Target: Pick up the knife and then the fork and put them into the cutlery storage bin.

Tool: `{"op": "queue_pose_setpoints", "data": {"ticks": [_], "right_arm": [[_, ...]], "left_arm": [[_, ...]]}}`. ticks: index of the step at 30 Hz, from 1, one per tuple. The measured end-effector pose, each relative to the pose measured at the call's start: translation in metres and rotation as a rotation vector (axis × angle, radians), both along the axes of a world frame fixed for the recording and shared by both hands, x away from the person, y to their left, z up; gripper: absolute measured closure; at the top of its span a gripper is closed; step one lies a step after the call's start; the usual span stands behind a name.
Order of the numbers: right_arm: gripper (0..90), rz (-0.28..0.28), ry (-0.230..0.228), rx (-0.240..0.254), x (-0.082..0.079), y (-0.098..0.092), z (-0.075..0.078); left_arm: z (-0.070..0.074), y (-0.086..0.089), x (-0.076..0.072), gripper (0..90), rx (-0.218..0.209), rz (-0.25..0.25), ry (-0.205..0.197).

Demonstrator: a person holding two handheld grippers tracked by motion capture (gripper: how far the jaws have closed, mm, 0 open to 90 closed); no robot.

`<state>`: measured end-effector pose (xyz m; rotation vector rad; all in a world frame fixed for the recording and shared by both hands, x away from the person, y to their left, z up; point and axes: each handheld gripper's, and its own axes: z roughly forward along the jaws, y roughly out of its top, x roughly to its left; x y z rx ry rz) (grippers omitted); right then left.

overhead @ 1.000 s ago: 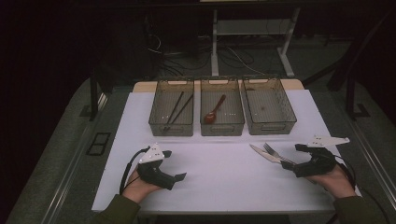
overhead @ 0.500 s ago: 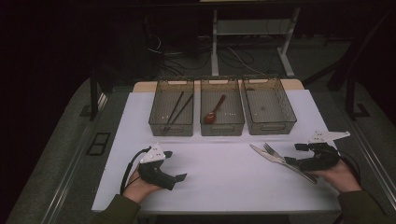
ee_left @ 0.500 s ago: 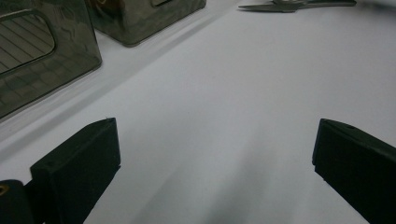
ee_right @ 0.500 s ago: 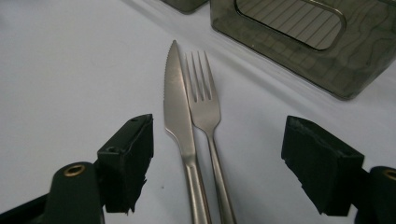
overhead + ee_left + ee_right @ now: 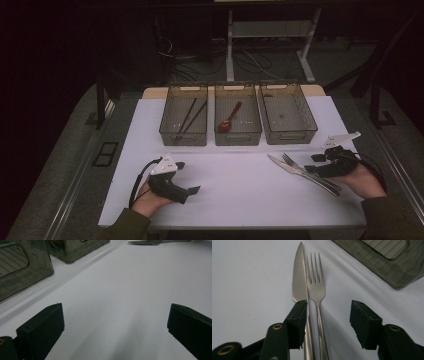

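Note:
A steel knife (image 5: 292,169) and fork (image 5: 306,169) lie side by side on the white table, right of centre. In the right gripper view the knife (image 5: 299,280) and fork (image 5: 315,282) point away from me. My right gripper (image 5: 316,163) is open and low over their handles; the fork handle runs between its jaws and the left jaw sits over the knife handle. My left gripper (image 5: 187,177) rests on the table at the front left, open and holding nothing.
Three smoky plastic bins stand in a row at the back: the left bin (image 5: 183,121) holds dark chopsticks (image 5: 189,115), the middle bin (image 5: 238,120) a red spoon (image 5: 229,119), and the right bin (image 5: 288,119) has a bare floor. The table's front edge is close behind both hands.
My right gripper has drawn back to the right along the cutlery handles and its jaws now stand apart over them. The left gripper has stayed put.

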<state>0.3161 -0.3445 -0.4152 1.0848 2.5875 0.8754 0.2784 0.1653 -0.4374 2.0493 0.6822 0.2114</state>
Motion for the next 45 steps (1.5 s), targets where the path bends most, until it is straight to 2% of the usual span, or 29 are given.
{"op": "queue_pose_setpoints", "data": {"ticks": [4,9,12,18,19,20,23,39,45], "right_arm": [[54.6,0.038,0.016,-0.062,0.004,0.004,0.002],[61.2,0.055,0.079,-0.092,0.007,0.007,0.000],[65.5,0.085,0.108,-0.126,0.009,0.009,-0.001],[70.3,0.111,0.170,-0.202,0.016,0.016,-0.001],[70.3,0.111,0.170,-0.202,0.016,0.016,-0.001],[71.2,0.119,0.182,-0.226,0.018,0.018,-0.002],[72.6,0.133,0.206,-0.248,0.021,0.022,-0.004],[79.3,0.187,0.277,-0.389,0.034,0.039,-0.006],[83.5,0.183,0.280,-0.403,0.035,0.041,-0.006]], "left_arm": [[0.000,-0.001,0.000,0.0,0.002,-0.002,0.001],[-0.001,-0.001,0.000,0.1,0.001,-0.005,0.002],[-0.001,-0.001,0.000,0.1,0.006,-0.009,0.002],[-0.001,-0.001,0.000,0.1,0.007,-0.009,0.003],[-0.001,-0.001,0.000,0.1,0.007,-0.009,0.003],[-0.001,-0.001,0.000,0.0,0.007,-0.009,0.004],[-0.001,-0.001,0.000,0.1,0.007,-0.010,0.003],[-0.002,-0.003,-0.001,1.5,0.016,-0.026,0.000],[-0.001,-0.002,-0.001,1.9,0.017,-0.029,-0.003]]}}
